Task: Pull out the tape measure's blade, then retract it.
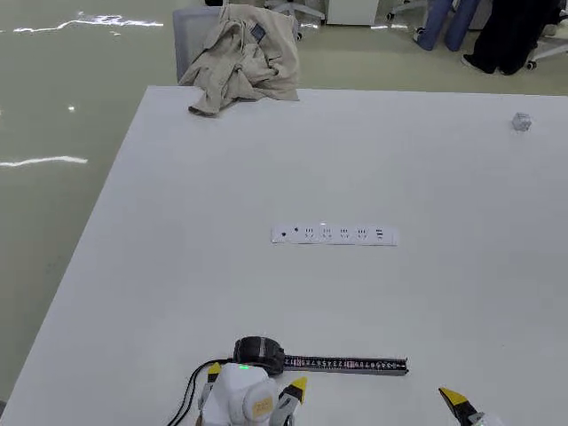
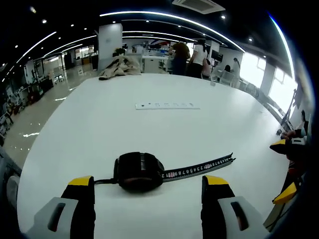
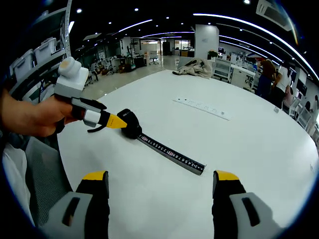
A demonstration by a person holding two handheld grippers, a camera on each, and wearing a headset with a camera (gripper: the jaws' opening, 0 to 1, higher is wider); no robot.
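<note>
In the head view, the tape measure [image 1: 258, 352] lies on the table [image 1: 399, 160], on the near side of the power strip [image 1: 334, 234]. Its blade [image 1: 351, 364] is drawn out flat, parallel to the strip. The left claw [image 1: 256, 379] sits nearer the person than the case, and the right claw [image 1: 454, 399] is near the blade's free end.

In the left gripper view, the left claw [image 2: 147, 181] is released, its jaws spread either side of the case without touching it. It is probably lined up to steady the case.

In the right gripper view, the right claw [image 3: 160, 175] is also released and holds nothing. It faces the blade's tip, likely so it can guide the blade as it retracts.
</note>
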